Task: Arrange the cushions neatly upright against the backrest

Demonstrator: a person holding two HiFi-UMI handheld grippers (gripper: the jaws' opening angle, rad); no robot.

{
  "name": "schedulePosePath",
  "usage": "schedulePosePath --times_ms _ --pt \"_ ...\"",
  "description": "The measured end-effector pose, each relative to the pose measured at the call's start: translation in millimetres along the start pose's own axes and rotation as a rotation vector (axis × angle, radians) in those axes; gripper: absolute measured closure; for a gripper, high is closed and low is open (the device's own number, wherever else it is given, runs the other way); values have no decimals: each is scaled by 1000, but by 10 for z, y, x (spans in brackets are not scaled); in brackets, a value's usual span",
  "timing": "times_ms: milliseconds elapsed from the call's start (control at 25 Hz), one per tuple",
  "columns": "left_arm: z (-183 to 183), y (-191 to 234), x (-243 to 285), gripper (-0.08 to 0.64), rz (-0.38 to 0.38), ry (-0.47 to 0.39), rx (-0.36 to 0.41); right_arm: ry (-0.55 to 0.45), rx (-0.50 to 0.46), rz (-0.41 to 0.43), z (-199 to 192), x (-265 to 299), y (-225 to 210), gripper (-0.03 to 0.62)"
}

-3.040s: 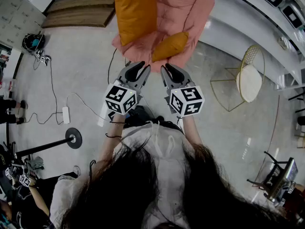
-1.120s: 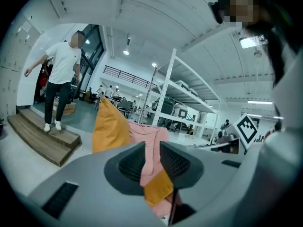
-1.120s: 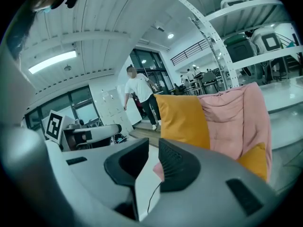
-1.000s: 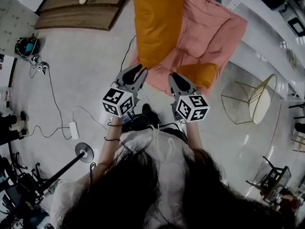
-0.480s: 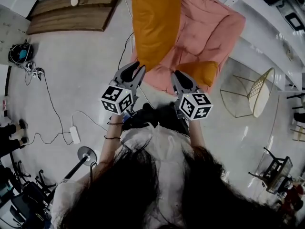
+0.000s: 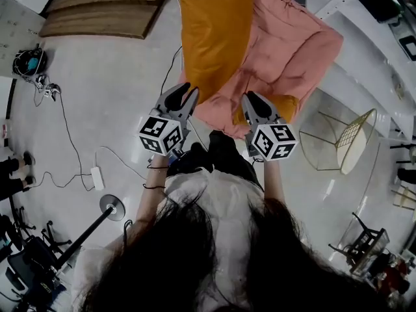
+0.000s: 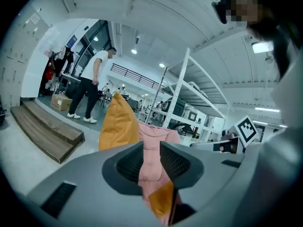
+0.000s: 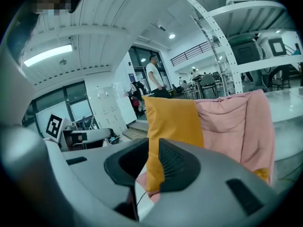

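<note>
A pink padded chair point(image 6: 286, 38) lies ahead of me on the floor. A large orange cushion point(image 6: 211, 38) stands upright on its left side, leaning on the backrest. A small orange cushion point(image 6: 288, 104) lies at the chair's front right, partly hidden behind my right gripper point(image 6: 255, 101). My left gripper point(image 6: 185, 94) hovers at the chair's front left edge, just below the large cushion. Both grippers' jaws stand slightly apart with nothing between them. The left gripper view looks past its jaws at the large cushion point(image 7: 118, 124) and the small cushion point(image 7: 162, 200). The right gripper view faces the large cushion point(image 8: 173, 122).
A wooden platform point(image 6: 107, 8) lies at the far left. Cables and a power strip point(image 6: 97, 177) trail over the floor, near a stand's round base point(image 6: 110, 208). A gold wire chair point(image 6: 348, 142) and white shelving point(image 6: 370, 44) stand to the right. A person point(image 7: 92, 86) stands far off.
Both grippers have come closer to the chair's front edge. The right gripper now covers part of the small cushion. The jaws look the same.
</note>
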State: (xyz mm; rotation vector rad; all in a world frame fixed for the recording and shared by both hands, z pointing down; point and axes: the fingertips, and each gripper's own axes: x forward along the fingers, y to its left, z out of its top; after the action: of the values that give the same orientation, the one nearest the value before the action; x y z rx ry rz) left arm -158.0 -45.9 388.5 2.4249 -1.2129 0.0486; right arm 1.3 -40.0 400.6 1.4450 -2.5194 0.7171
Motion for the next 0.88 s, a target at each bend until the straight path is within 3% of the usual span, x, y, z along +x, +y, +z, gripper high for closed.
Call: schedulePosePath --times_ms 360,520,680,760,840,880 --pt "132 296 670 442 145 3 -8 26 -97 66 502 577 -918 515" --pt "76 444 833 403 224 31 -32 83 -175 153 612 955 -1319 515" --pt "-3 594 995 352 282 70 -56 144 -170 250 619 1445 -1685 512" --pt "-40 648 1080 339 310 88 -58 167 -137 296 606 1685 -1852 471" --pt "-57 712 1164 331 337 104 -63 195 -107 336 572 1934 -1993 370" --pt "-60 748 1209 328 346 111 -67 210 -95 349 544 2064 -2065 357"
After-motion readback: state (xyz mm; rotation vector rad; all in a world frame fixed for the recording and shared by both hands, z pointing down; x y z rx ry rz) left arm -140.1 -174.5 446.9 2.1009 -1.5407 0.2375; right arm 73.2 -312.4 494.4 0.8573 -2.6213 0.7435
